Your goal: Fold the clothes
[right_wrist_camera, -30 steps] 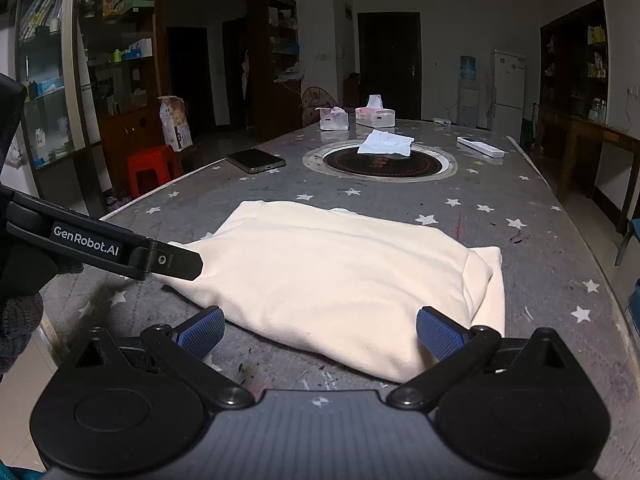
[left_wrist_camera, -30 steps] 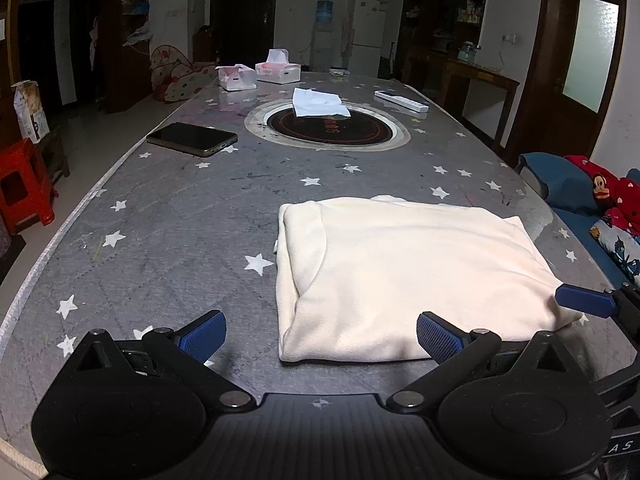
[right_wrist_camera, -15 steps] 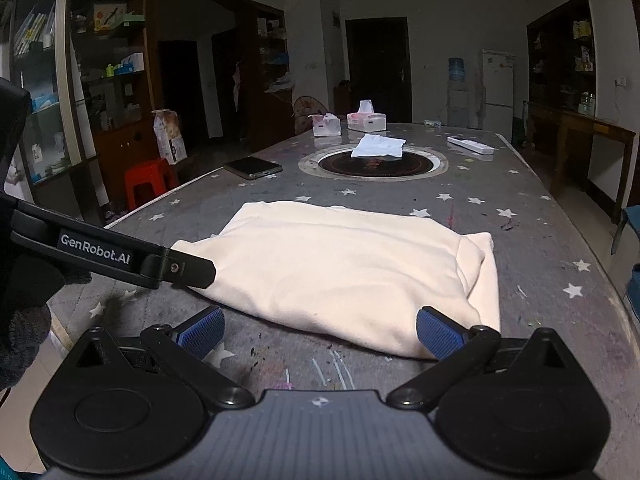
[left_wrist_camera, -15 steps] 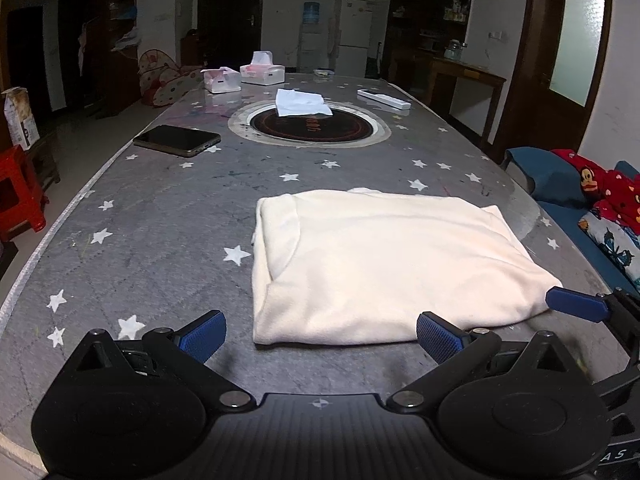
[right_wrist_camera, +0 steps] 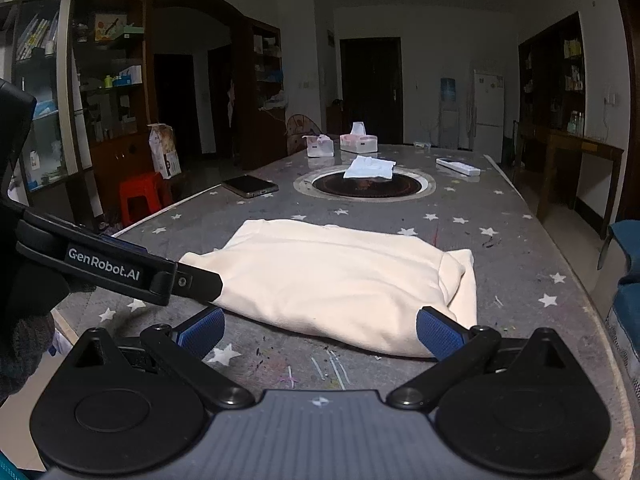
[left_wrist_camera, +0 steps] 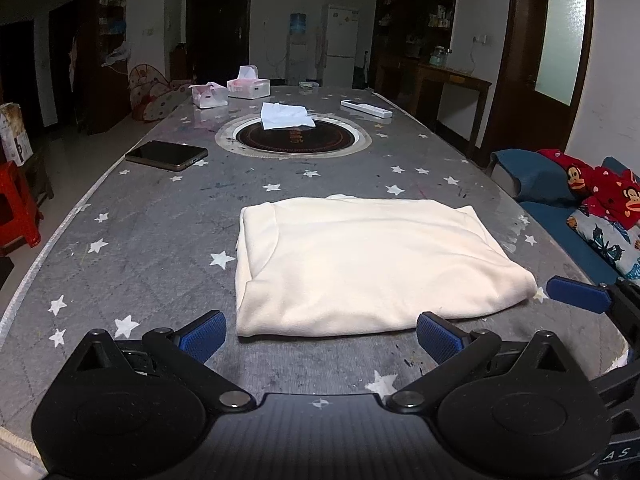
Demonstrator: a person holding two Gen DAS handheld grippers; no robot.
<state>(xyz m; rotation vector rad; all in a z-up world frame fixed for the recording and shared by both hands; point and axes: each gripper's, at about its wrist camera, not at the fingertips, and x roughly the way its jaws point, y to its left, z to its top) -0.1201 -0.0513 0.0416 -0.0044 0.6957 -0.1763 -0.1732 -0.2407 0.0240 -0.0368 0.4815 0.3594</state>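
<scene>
A cream garment (left_wrist_camera: 360, 264) lies folded into a flat rectangle on the grey star-patterned table (left_wrist_camera: 160, 232); it also shows in the right wrist view (right_wrist_camera: 340, 280). My left gripper (left_wrist_camera: 320, 338) is open and empty, just short of the garment's near edge. My right gripper (right_wrist_camera: 318, 334) is open and empty, also just short of the garment, nearer its right end. A blue fingertip of the right gripper (left_wrist_camera: 576, 294) shows at the right of the left wrist view. The left gripper's arm (right_wrist_camera: 120, 270) crosses the left of the right wrist view.
A phone (left_wrist_camera: 166, 155) lies at the far left. A round inset hotplate (left_wrist_camera: 292, 138) with a white cloth (left_wrist_camera: 286, 116) sits mid-table. Two tissue boxes (left_wrist_camera: 248, 86) and a remote (left_wrist_camera: 366, 108) are farther back. A red stool (left_wrist_camera: 16, 208) and bedding (left_wrist_camera: 600, 196) flank the table.
Both grippers have drawn back from the folded garment toward the table's near edge and stayed open. The garment has not moved.
</scene>
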